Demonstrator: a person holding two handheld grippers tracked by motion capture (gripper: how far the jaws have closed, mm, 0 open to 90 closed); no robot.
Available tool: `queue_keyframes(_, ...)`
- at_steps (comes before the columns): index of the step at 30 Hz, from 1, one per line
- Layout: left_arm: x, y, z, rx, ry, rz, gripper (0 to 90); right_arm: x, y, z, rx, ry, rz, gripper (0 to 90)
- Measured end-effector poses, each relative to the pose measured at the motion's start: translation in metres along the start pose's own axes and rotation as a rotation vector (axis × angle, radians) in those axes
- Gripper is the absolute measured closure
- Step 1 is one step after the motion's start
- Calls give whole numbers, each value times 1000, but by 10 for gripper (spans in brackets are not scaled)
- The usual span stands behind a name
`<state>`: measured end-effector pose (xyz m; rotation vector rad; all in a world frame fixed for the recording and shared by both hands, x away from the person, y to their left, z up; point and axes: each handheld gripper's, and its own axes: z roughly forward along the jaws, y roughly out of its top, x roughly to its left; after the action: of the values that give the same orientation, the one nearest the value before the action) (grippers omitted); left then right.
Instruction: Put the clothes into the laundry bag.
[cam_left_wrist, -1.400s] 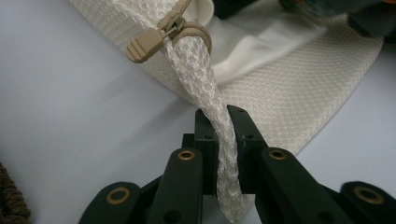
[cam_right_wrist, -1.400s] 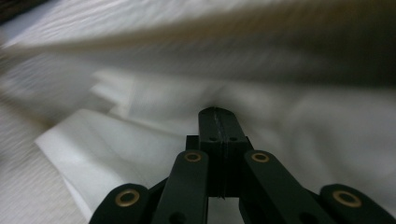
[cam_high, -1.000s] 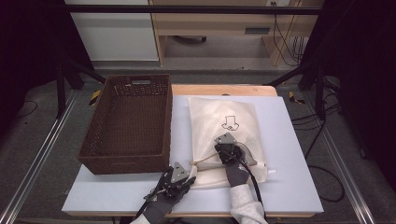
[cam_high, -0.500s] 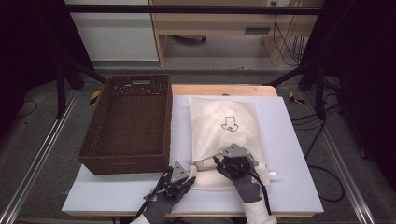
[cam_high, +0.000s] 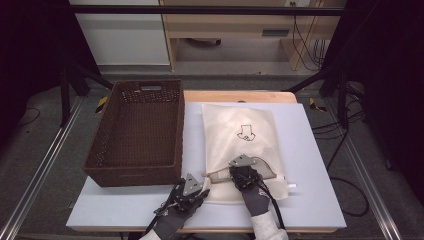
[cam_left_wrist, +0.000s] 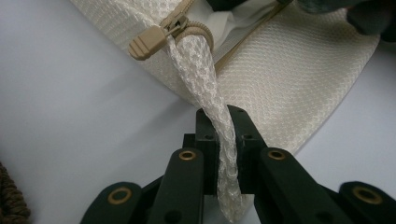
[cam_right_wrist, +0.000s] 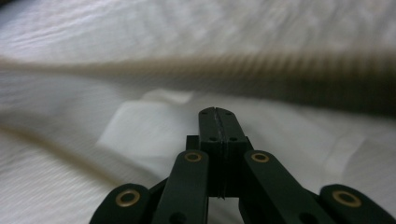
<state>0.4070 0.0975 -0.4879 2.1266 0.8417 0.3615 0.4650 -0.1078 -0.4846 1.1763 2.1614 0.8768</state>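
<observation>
A cream mesh zip bag (cam_high: 240, 125) with a small black outline print lies flat on the white table (cam_high: 310, 150). At its near left corner my left gripper (cam_high: 202, 184) is shut on the bag's woven cord loop (cam_left_wrist: 201, 70), which runs up from between the jaws to the tan zipper pull (cam_left_wrist: 147, 42). My right gripper (cam_high: 239, 164) rests on the bag's near end beside the zipper line. Its jaws are pressed together (cam_right_wrist: 217, 112) over white fabric, with nothing visible between them. A blurred tan band (cam_right_wrist: 233, 70) crosses above them.
A dark brown wicker basket (cam_high: 140, 130) stands empty at the left of the table, close to the bag's left edge. A wooden board (cam_high: 240, 96) lies behind the bag. Black frame legs and cables stand on the floor around the table.
My right gripper has slid toward the table's near edge along the bag, then slightly left. The left gripper has stayed still, holding the cord.
</observation>
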Motion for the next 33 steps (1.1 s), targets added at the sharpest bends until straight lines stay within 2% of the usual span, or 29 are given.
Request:
queue_keyframes(2,0,0,0,-1,-2,-2,826,-4,4,7,1,-40,17,900)
queue_keyframes(5,0,0,0,0,-2,-1,828,-14,9,15,11,-130,4,900)
queue_keyframes(8,0,0,0,0,-3,-2,828,-23,10,18,9,-150,26,900)
queue_keyframes(11,0,0,0,0,-3,-1,827,-24,8,14,-6,-119,37,900)
queue_keyframes(14,0,0,0,-1,-5,-5,827,-24,6,-2,-57,-67,49,856)
queue_keyframes(15,0,0,0,-1,-5,-5,827,-24,6,-2,-57,-67,49,856)
queue_keyframes(16,0,0,0,-1,-5,-5,827,-23,2,-18,-80,-7,58,789)
queue_keyframes(20,1,0,0,-1,-7,-8,826,-23,-11,-42,-94,24,19,711)
queue_keyframes(22,2,0,0,0,-13,-12,826,-28,-19,-57,-114,19,16,698)
queue_keyframes(23,2,0,0,0,-13,-12,825,-28,-19,-57,-114,19,16,698)
queue_keyframes(24,2,0,0,0,-15,-16,825,-40,-26,-73,-140,-10,56,679)
queue_keyframes(28,3,0,0,-1,-24,-26,817,-64,-37,-93,-167,-71,112,609)
queue_keyframes(30,4,1,0,-4,-34,-28,782,-78,-44,-95,-151,-123,137,554)
queue_keyframes(31,5,3,1,-1,-26,-26,728,-85,-48,-93,-133,-138,150,516)
queue_keyframes(33,9,5,1,-5,-27,-38,689,-95,-58,-85,-101,-135,176,460)
